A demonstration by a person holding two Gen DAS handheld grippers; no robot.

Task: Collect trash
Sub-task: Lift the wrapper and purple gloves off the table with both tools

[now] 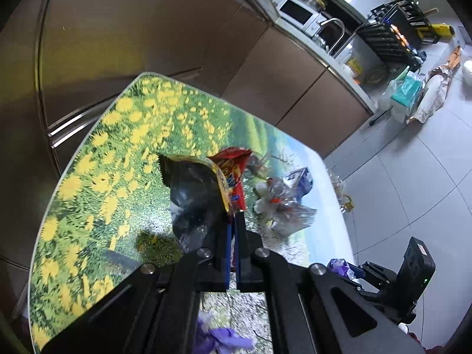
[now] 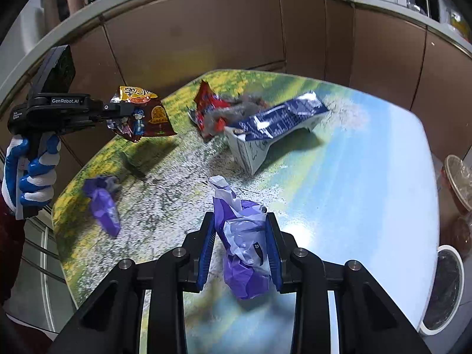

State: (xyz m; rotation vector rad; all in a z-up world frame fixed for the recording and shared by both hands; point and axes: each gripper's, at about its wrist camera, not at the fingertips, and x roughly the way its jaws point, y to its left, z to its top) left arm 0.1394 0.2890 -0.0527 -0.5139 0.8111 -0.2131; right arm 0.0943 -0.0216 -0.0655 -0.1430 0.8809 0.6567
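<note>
Above the table, left tool clamped on snack wrapper, right tool clamped on purple wrapper, far edge bare.

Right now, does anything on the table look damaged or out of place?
Yes. A blue-and-white carton lies on its side on the table, crushed flat at one end. Beside it sits a torn red wrapper, and a crumpled purple wrapper lies alone near the table's edge.
</note>
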